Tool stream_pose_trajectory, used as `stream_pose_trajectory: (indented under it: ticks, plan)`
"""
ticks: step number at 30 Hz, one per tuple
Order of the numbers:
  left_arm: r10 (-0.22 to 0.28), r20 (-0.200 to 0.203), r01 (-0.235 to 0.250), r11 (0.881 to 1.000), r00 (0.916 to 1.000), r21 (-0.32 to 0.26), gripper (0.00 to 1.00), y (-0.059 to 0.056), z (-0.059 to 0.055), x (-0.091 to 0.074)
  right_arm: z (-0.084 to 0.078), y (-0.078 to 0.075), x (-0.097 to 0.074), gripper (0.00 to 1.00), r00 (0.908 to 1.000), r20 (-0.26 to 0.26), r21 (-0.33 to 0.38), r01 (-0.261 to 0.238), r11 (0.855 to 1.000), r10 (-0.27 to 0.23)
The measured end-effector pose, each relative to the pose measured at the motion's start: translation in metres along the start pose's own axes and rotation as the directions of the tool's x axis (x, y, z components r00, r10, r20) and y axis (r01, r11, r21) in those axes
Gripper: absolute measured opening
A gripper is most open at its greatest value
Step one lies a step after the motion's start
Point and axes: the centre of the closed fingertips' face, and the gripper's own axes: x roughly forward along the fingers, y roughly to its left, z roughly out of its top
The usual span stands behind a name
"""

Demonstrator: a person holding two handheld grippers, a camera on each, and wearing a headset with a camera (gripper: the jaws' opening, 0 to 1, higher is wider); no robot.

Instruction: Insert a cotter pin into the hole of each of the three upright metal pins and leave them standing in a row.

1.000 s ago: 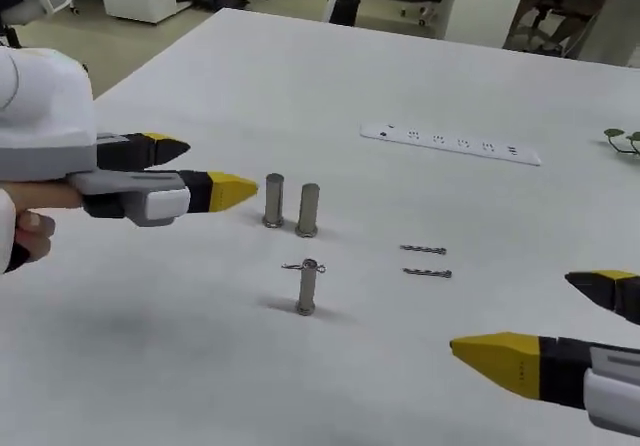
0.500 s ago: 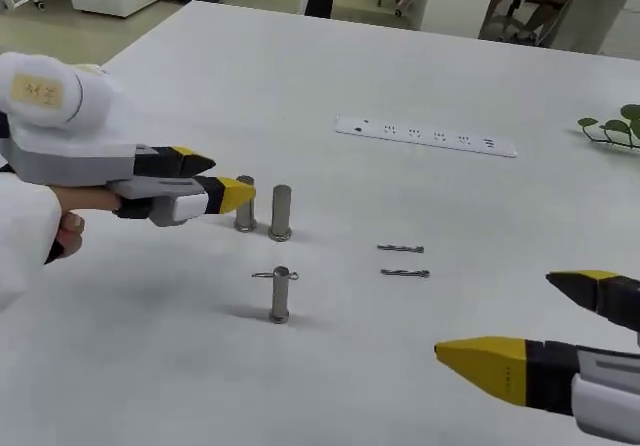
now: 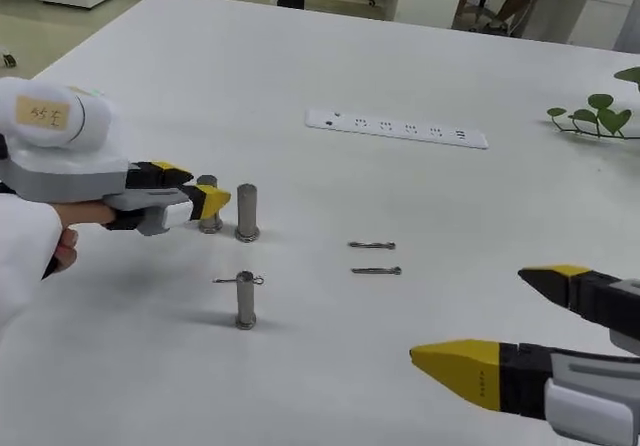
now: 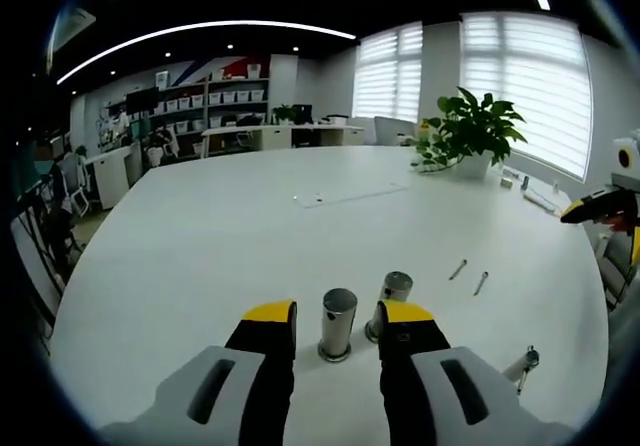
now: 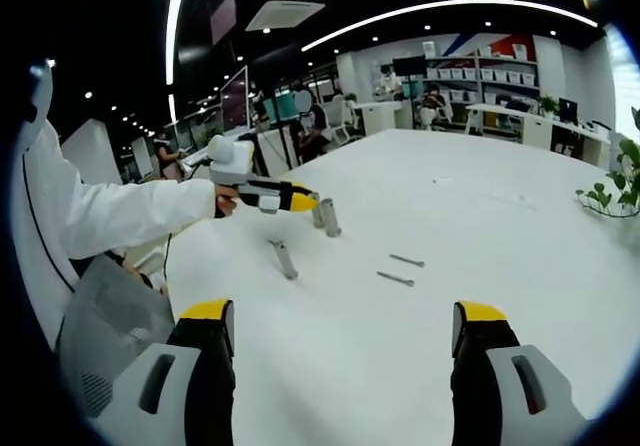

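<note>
The left bare pin [image 3: 209, 204] is standing between the part-open jaws of your L gripper [image 3: 208, 188], w/ the other bare pin [image 3: 247, 212] just right of it, the cotter-pinned pin [image 3: 245, 299] nearer you and two loose cotter pins [image 3: 372, 245] lying further right, while you're holding the R gripper [image 3: 468, 316] wide open at near right.

Head view from above, gripper views low, opposite sides of pins [image 3: 247, 212]

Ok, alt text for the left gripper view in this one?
Left gripper, jaws open, frames an upright metal pin between its yellow tips; a second pin stands just beyond. Two loose cotter pins lie farther off on the white table.
</note>
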Motion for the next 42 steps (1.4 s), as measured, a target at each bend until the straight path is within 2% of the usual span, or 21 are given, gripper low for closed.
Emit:
stream_pose_trajectory:
  ticks: [8,12,18,26,32,35,42]
  plan:
    - [0.010,-0.017,-0.010,1.000,0.9998,0.016,0.25,0.002,-0.008,0.008,-0.001,-0.001,-0.002,0.87,0.9999,0.003,0.008,0.010,1.000,-0.010]
    - [0.026,-0.028,-0.025,0.999,0.9993,0.028,0.17,0.005,-0.011,0.009,-0.002,-0.001,-0.003,0.87,0.9999,-0.001,0.010,0.014,1.000,-0.014]
    - [0.005,-0.027,-0.003,0.999,0.9996,0.052,0.11,-0.001,-0.011,0.010,-0.005,0.000,-0.002,0.86,0.9999,-0.013,0.007,0.007,1.000,-0.007]
    - [0.009,-0.032,-0.007,0.997,0.9994,0.072,0.10,-0.001,-0.012,0.007,-0.009,0.002,-0.001,0.87,0.9996,-0.028,0.002,0.003,1.000,-0.003]
    - [0.024,-0.054,-0.020,0.997,0.9983,0.073,0.09,0.004,-0.013,0.001,-0.009,0.004,-0.002,0.87,0.9997,-0.026,0.002,0.000,1.000,0.000]
    - [0.026,-0.043,-0.024,0.998,0.9987,0.051,0.09,0.007,-0.008,-0.009,-0.008,0.005,-0.002,0.87,0.9997,-0.023,0.003,0.000,1.000,0.001]
    - [0.032,0.000,-0.032,0.999,0.9995,0.042,0.09,0.006,0.022,-0.041,-0.006,0.009,-0.001,0.86,0.9998,-0.019,-0.010,-0.010,1.000,0.010]
